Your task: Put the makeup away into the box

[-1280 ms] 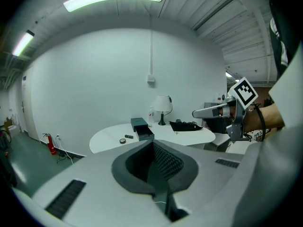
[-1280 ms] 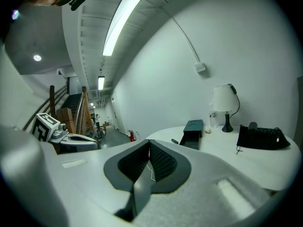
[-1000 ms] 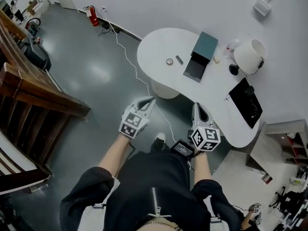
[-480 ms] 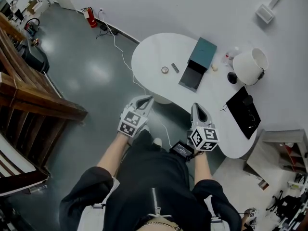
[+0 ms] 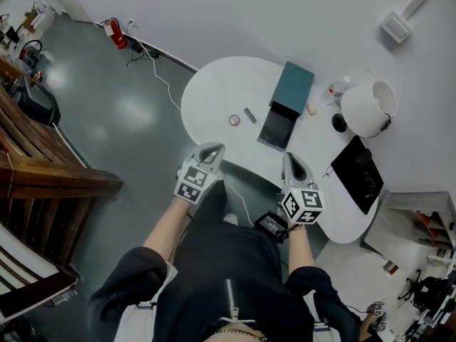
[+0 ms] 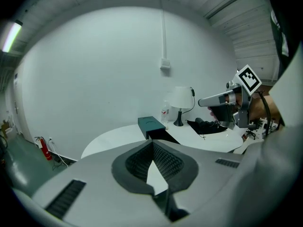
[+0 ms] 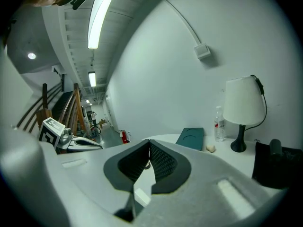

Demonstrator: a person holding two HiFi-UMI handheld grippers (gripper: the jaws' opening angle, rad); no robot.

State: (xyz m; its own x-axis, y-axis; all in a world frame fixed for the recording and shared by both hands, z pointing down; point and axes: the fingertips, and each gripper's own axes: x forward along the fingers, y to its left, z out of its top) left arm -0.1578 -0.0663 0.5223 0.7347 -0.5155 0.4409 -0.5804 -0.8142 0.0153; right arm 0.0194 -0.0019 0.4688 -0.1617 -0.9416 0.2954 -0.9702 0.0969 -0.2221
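A person stands at the rounded near edge of a white table (image 5: 206,91), both hand-held grippers over the grey floor (image 5: 135,112) just short of that edge. The left hand-held gripper (image 5: 213,149) and right hand-held gripper (image 5: 291,158) each have jaws together, empty. The makeup, a small round item (image 5: 234,120) and a short dark stick (image 5: 250,115), lies on bare tabletop just left of the teal box (image 5: 293,83), whose dark tray (image 5: 276,127) is slid out. A white lamp (image 5: 367,105) stands beyond, near the wall.
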